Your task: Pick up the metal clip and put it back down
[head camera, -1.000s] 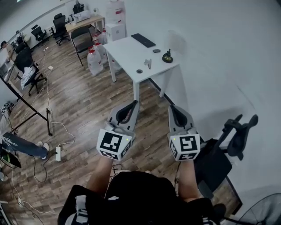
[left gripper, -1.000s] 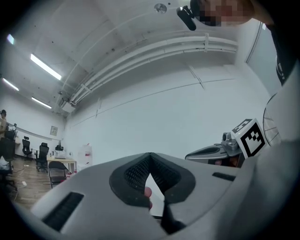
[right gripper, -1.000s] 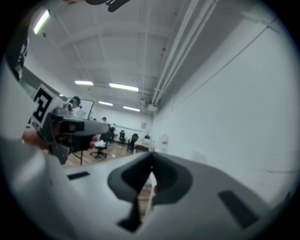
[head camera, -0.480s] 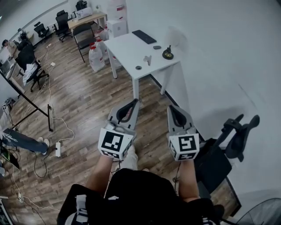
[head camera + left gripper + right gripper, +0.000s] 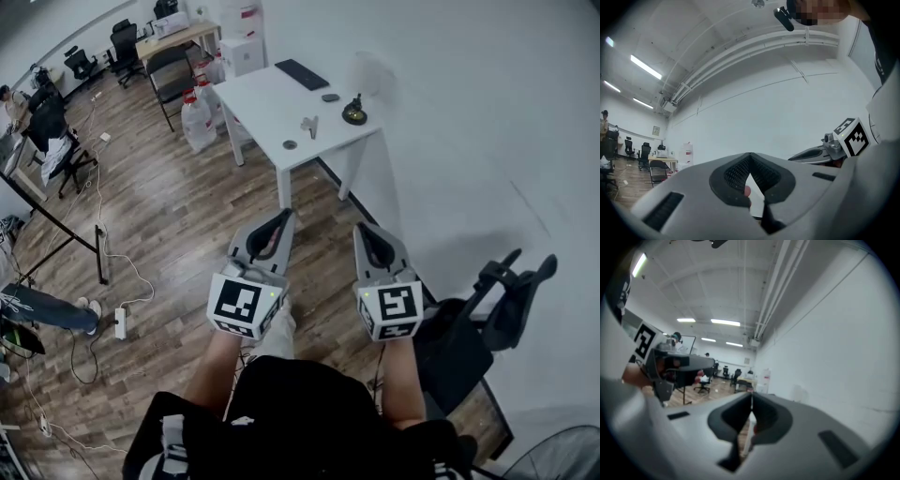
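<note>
The metal clip (image 5: pixel 309 125) sits on the white counter (image 5: pixel 262 108), out near its front edge and well apart from us. It lies straight ahead of both hand-held grippers, which hang over the floor, so we judge the coming move a walk-up, not a reach. Its long axis? Too small to call from here.

The left hand-held gripper (image 5: pixel 287 218) points almost along the clip's line. The right hand-held gripper (image 5: pixel 361 229) aims a shade to the clip's right. We'd give the left a slight edge, though both are far off. Both are closed and empty: in each gripper view the jaw tips meet with nothing between them.

Around the clip we see 1 small dark disc (image 5: pixel 290 144) nearer the front edge, a dark rounded object (image 5: pixel 354 115) to its right, and a keyboard (image 5: pixel 302 74) at the far end.

Beyond that there's wood floor (image 5: pixel 178 216) with loose cables (image 5: pixel 127 277) and water jugs (image 5: pixel 197 120) beside the counter. A white wall (image 5: pixel 469 141) runs along our right, and a black office chair (image 5: pixel 497 300) stands just beside our right arm.
</note>
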Tool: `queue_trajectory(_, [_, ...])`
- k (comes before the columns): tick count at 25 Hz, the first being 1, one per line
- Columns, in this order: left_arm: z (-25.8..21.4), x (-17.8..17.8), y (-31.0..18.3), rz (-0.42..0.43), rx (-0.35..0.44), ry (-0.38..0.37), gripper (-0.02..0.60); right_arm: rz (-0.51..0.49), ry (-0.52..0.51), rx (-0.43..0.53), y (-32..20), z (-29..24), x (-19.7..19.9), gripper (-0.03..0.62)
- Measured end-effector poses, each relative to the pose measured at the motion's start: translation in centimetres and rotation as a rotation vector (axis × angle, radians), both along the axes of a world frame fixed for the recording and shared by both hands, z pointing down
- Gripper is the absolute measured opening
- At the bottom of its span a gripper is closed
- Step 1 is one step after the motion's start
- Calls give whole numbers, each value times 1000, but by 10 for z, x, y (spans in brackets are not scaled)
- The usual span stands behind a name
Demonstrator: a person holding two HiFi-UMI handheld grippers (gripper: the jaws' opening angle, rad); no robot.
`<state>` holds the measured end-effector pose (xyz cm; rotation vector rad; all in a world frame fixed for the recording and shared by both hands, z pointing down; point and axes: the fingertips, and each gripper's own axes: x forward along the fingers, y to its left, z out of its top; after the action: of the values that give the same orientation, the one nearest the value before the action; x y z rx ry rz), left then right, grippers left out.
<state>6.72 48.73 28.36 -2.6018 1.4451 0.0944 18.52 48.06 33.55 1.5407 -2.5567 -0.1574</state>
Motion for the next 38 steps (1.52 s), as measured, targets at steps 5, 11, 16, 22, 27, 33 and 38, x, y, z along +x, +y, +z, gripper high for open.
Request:
queue_trajectory(5, [4,-5,-43,0,-15,18,23,-7,14,-4,-42,3,-7,34])
queue_trajectory(11, [5,-16,-116,9,-16,18,23,4,28,-22,-113,4,-18,34])
queue_trajectory(16, [1,-24,-183,31,-40,16,23,10,23,-37,-180,-2,-31,34])
queue_trajectory(22, [-2,-47,-255,52,-48,25,23,11,14,-51,-255,-1,-54,34])
queue_trajectory(27, [-8,-69,-302,57,-39,47,23,4,12,-56,-306,1,-76,34])
queue_trajectory(33, [-3,-88,-356,74,-57,34,23,15,5,-63,-359,4,-94,34])
queue_trajectory(38, [1,-89,-375,105,-75,31,23,37,7,-80,-376,7,-94,35])
